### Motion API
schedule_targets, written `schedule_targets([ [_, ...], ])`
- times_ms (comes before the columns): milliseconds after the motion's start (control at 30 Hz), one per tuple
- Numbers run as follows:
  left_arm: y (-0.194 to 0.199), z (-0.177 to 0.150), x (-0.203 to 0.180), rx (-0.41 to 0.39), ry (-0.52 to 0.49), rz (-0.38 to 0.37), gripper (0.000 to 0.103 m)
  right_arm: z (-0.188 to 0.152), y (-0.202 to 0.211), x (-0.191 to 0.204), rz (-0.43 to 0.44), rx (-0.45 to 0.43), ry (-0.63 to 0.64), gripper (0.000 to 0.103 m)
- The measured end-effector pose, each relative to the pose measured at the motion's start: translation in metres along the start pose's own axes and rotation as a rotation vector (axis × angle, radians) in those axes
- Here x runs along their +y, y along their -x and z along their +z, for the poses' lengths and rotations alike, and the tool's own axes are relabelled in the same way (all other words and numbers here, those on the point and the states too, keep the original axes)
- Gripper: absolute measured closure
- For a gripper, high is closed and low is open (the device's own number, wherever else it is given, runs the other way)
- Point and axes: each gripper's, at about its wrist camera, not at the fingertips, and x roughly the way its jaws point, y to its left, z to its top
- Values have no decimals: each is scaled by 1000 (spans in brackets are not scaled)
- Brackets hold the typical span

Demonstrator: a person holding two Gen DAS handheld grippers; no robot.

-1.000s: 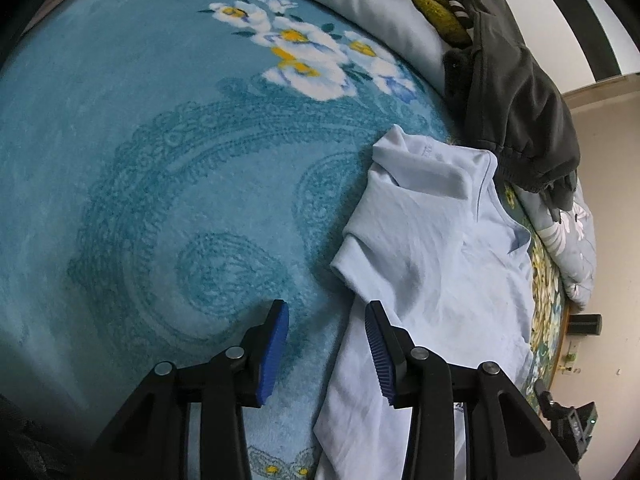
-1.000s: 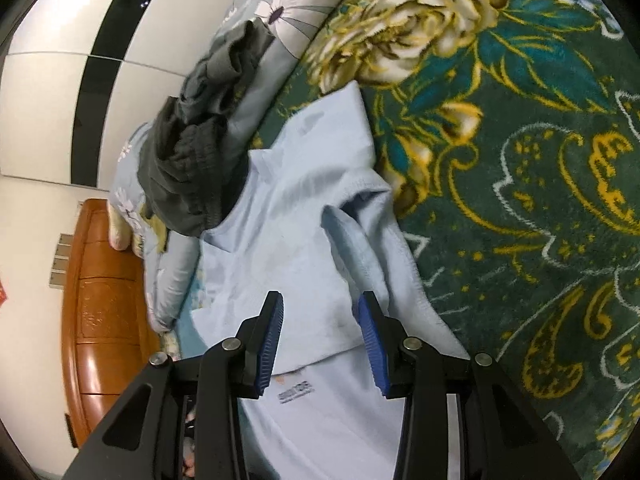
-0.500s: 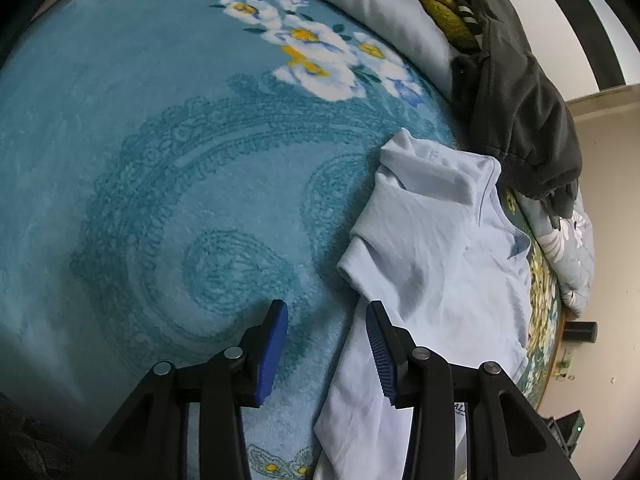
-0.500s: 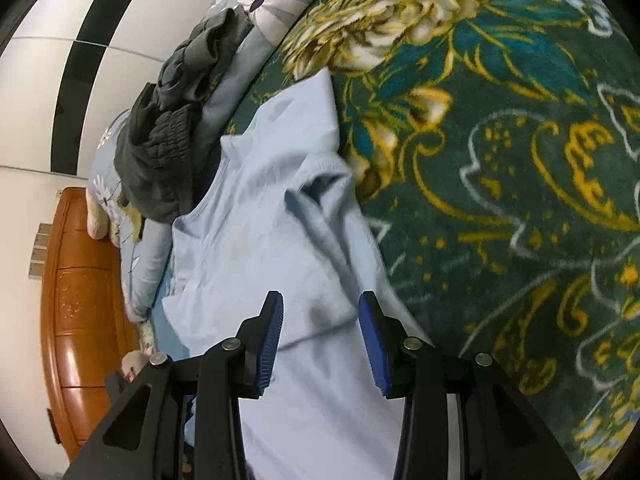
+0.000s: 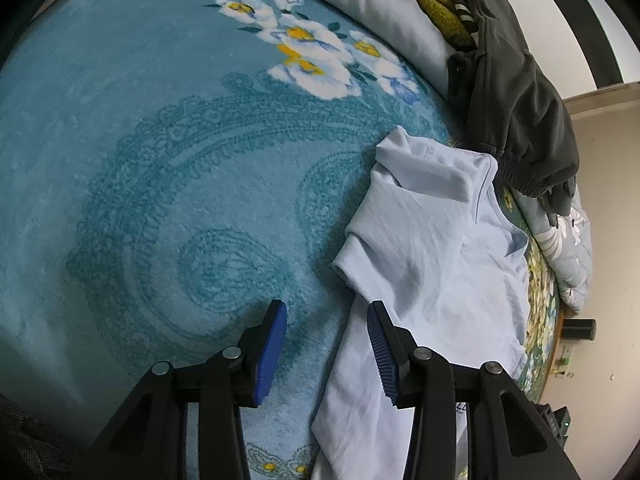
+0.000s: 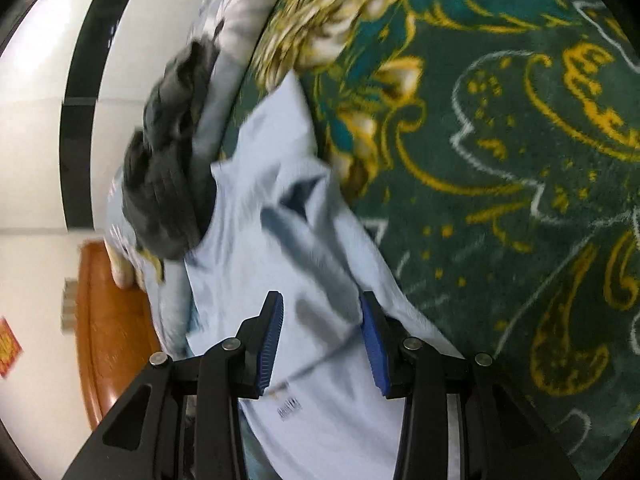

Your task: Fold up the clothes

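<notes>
A pale blue T-shirt (image 5: 432,264) lies spread on the patterned bed cover, its near sleeve folded in over the body. My left gripper (image 5: 326,344) is open and empty, hovering over the shirt's left edge, one pad above the teal cover and the other above the shirt. The shirt also shows in the right wrist view (image 6: 280,248), where its other sleeve is folded over. My right gripper (image 6: 320,340) is open and empty just above the shirt's body. That view is motion-blurred.
A dark grey garment (image 5: 516,100) lies heaped on a pillow beyond the shirt, also in the right wrist view (image 6: 168,184). A yellow-green garment (image 5: 436,4) lies behind it. A wooden headboard (image 6: 108,320) stands at the left. The green floral cover (image 6: 500,160) stretches right.
The right gripper has swung over the shirt, and the view has shifted and blurred. The left gripper has drifted slightly; the shirt looks the same. Both stay open.
</notes>
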Motion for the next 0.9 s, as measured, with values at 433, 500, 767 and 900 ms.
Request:
schedule_targets([
  [433, 1, -2, 0, 7, 0, -8, 53, 2, -7, 34, -30, 2, 139, 81],
  [500, 2, -2, 0, 6, 4, -11, 53, 4, -14, 30, -49, 24, 125, 80],
  [767, 3, -3, 1, 8, 10, -21, 52, 7, -15, 48, -103, 30, 160, 97],
  [900, 3, -4, -1, 8, -2, -22, 51, 10, -23, 113, 40, 61, 255, 97],
])
